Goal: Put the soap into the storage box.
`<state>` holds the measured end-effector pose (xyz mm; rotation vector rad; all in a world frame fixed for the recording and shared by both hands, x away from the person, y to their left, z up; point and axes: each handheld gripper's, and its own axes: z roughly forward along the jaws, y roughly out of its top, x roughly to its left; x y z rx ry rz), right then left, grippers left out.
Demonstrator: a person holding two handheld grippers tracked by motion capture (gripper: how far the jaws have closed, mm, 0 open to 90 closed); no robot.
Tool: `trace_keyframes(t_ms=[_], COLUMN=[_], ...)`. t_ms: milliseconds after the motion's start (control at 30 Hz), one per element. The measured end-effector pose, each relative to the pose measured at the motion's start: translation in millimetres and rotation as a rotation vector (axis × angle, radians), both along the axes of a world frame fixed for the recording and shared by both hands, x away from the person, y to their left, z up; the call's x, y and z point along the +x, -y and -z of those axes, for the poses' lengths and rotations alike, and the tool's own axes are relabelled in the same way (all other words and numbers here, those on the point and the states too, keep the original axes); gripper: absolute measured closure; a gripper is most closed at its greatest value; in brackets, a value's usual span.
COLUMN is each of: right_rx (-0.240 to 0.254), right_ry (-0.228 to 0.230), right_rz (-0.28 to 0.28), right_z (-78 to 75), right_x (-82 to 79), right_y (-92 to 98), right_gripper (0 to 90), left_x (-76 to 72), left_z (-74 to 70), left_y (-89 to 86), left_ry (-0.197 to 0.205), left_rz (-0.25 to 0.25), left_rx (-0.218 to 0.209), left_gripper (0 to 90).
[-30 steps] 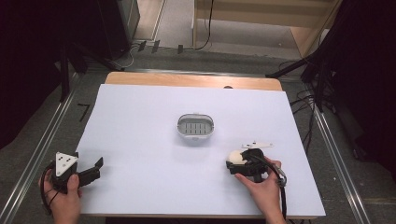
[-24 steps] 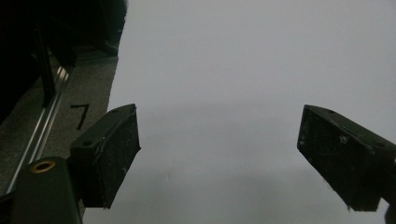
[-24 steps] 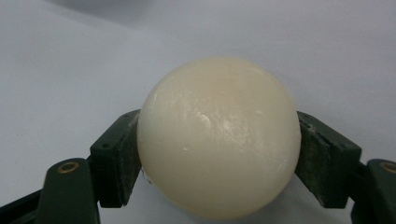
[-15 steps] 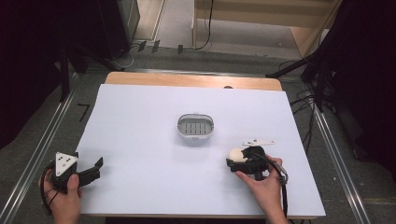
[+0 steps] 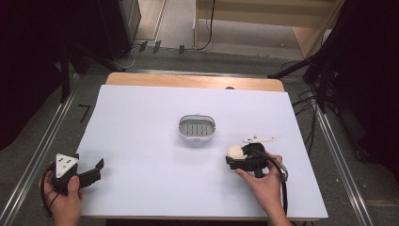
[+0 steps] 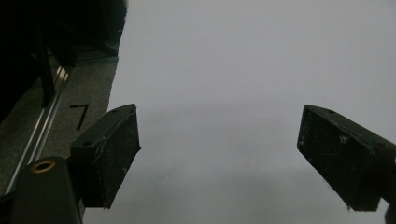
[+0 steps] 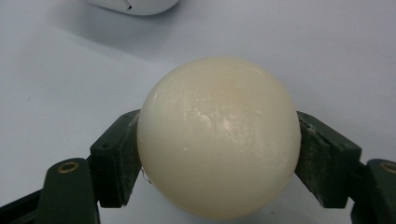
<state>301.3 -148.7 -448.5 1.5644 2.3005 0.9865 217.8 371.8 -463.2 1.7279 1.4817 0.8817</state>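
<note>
A smooth cream-white ball [image 7: 218, 137] sits clamped between the two black jaws of my right gripper [image 7: 218, 161], whose pads press on its sides. In the high view the ball [image 5: 234, 151] and right gripper [image 5: 236, 156] hover low over the white table at the right front. A small grey oval tray [image 5: 197, 127] with a slotted floor stands in the table's middle, up and to the left of the ball. My left gripper [image 5: 98, 168] rests at the front left corner, jaws spread wide with nothing between them [image 6: 219, 158].
The white table top [image 5: 141, 141] has a wooden strip along its far edge. A small white flat piece [image 5: 258, 140] lies just beyond the right gripper. Metal rails [image 5: 42, 141] run along both sides on the floor, with dark stands and cables behind.
</note>
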Motion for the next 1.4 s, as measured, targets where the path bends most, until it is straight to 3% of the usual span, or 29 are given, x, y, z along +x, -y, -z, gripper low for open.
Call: trace_keyframes(t_ms=[1400], right_rx=[0.019], right_ry=[-0.002], right_rz=[-0.015], right_z=[-26.1], right_x=[32.6], right_y=[-14.0], right_gripper=[24.8], left_x=[0.1], left_z=[0.1], left_y=[-0.4], left_ry=[0.001], left_rz=[0.006], left_rx=[-0.005], left_gripper=[13.9])
